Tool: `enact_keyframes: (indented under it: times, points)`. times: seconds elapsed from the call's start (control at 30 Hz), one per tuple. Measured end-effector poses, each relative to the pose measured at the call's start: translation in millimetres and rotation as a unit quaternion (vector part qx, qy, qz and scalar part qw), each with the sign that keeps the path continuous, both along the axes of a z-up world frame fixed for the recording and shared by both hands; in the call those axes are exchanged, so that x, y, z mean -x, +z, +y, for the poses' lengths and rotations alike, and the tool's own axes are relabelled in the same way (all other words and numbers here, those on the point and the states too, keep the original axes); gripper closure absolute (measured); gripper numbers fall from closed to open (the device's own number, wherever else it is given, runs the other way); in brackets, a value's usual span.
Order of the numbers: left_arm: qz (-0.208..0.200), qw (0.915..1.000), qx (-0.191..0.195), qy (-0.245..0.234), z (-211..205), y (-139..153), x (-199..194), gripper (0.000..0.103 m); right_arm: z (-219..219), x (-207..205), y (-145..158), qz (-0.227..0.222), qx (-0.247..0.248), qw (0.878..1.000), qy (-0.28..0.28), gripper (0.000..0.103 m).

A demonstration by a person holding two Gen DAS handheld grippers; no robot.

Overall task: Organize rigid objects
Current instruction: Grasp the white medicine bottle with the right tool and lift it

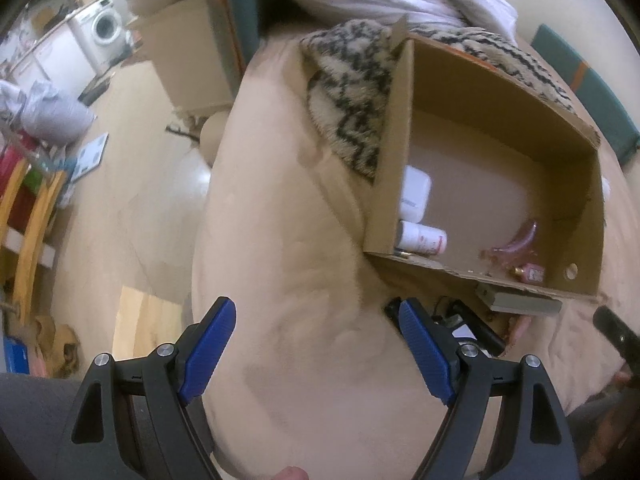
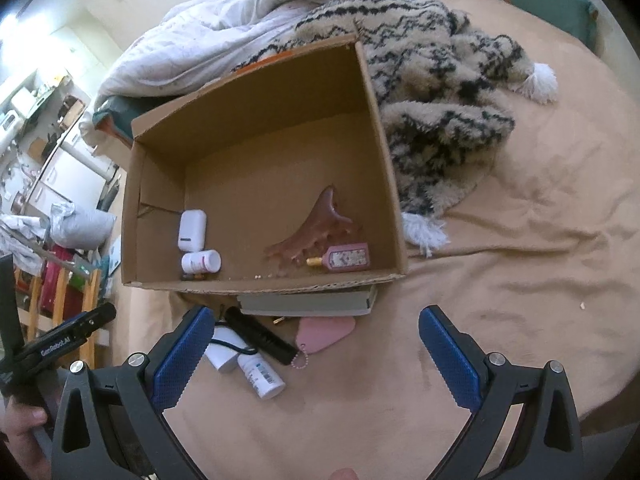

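Observation:
An open cardboard box point(image 2: 376, 128) lies on the beige bed; it also shows in the left wrist view point(image 1: 394, 152). Inside it are a white case point(image 2: 192, 230), a white pill bottle point(image 2: 201, 261), a pink comb point(image 2: 316, 228) and a pink perfume bottle point(image 2: 346, 257). In front of the box lie a grey book point(image 2: 308, 305), a black comb point(image 2: 260, 336), a pink flat piece point(image 2: 326, 332) and two white bottles point(image 2: 260, 374). My right gripper point(image 2: 314, 356) is open and empty, just before these loose items. My left gripper point(image 1: 316, 348) is open and empty, left of the box.
A patterned fuzzy blanket point(image 2: 440, 92) and a white duvet point(image 2: 224, 40) lie behind and beside the box. The bed edge drops to the floor point(image 1: 132, 200) on the left, with a second cardboard box point(image 1: 188, 64) and a wooden rack point(image 1: 24, 216) there.

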State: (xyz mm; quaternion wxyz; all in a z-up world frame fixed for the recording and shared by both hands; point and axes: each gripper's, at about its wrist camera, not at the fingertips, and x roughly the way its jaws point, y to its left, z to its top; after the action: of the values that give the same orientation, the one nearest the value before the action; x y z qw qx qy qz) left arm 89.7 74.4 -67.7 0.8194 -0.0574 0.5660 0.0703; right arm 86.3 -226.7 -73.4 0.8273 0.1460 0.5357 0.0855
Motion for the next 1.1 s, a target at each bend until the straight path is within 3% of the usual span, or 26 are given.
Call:
enact_keyframes:
  times: [0.2,0.33,0.4,0.5,0.77,0.83,0.93,1.1]
  points:
    - [0.027,0.9996,0.009,-0.001,-2.6,-12.7,-1.8,0.021,11.9,-2.2,-12.4,0.031,0.000,0.999,0.024,0.000]
    - [0.033,0.9993,0.011,-0.010,-9.0,-16.1,-2.1,0.021,28.0,-0.5,-40.2,0.103,-0.065,0.990,0.077,0.001]
    - [0.032,0.9993,0.012,-0.014,-12.3,-15.4,-2.5,0.021,41.3,0.9,-52.3,0.129,-0.063,0.984,0.105,0.032]
    - [0.029,0.9993,0.011,-0.021,-15.0,-14.2,-1.5,0.021,66.6,0.6,-65.6,0.146,-0.026,0.977,0.155,0.044]
    - [0.038,0.9990,0.020,-0.013,-8.5,-15.6,-1.4,0.021,105.2,0.5,-96.0,0.160,0.047,0.965,0.201,0.059]
    - [0.040,0.9989,0.024,-0.010,-8.5,-15.5,-2.2,0.021,110.4,3.7,-94.4,0.153,0.065,0.963,0.211,0.062]
    - [0.039,0.9986,0.033,-0.010,-9.0,-13.5,-2.3,0.021,107.4,10.6,-89.6,0.157,0.072,0.960,0.219,0.075]
    - [0.036,0.9985,0.034,-0.021,-12.9,-10.6,1.5,0.021,95.2,26.1,-76.4,0.158,0.083,0.959,0.221,0.075]
